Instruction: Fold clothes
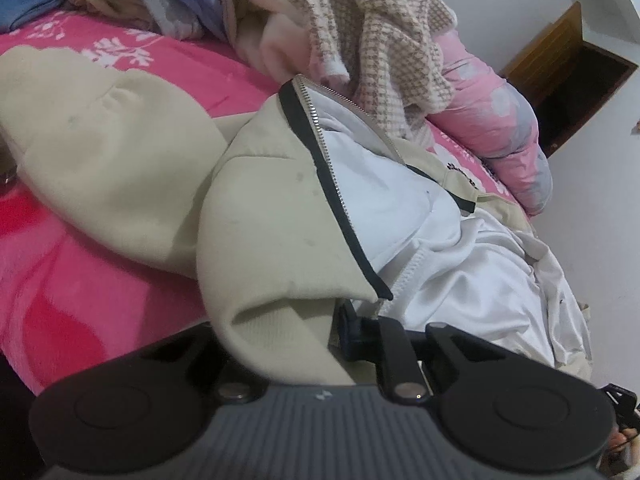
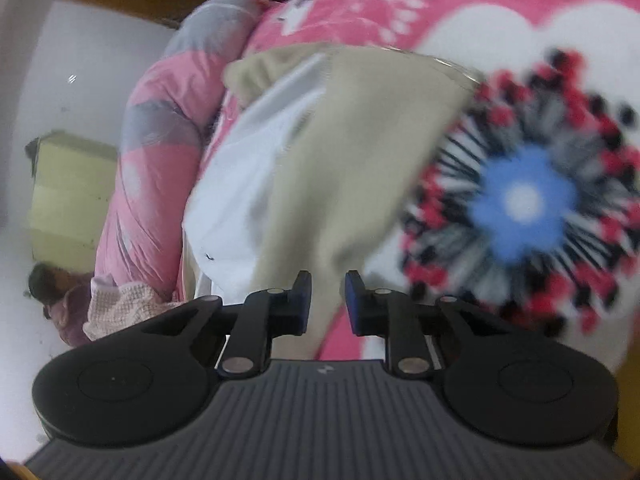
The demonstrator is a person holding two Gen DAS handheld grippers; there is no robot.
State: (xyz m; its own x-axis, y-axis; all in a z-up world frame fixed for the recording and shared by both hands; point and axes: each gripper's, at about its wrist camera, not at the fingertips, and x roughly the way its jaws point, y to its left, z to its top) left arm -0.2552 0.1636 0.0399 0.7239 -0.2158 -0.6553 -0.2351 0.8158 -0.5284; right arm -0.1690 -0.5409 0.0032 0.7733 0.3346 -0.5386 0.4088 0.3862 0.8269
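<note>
Both wrist views look down close; sharing the beige jacket (image 1: 280, 216) (image 2: 360, 152).

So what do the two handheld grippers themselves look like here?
Both match: a ribbed dark grey body with a small pale logo, two round black discs at the sides, black linkage arms with silver pivots. The right gripper has blue-faced fingers; the left gripper is partly hidden.

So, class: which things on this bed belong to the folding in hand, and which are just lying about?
In hand:
- cream zip-up jacket with white lining
- left gripper, with the jacket's hem draped over it
- right gripper, jaws parted over the cream cloth

Lying about:
- heap of other clothes
- houndstooth knit
- rolled pink quilt
- pink floral blanket
</note>
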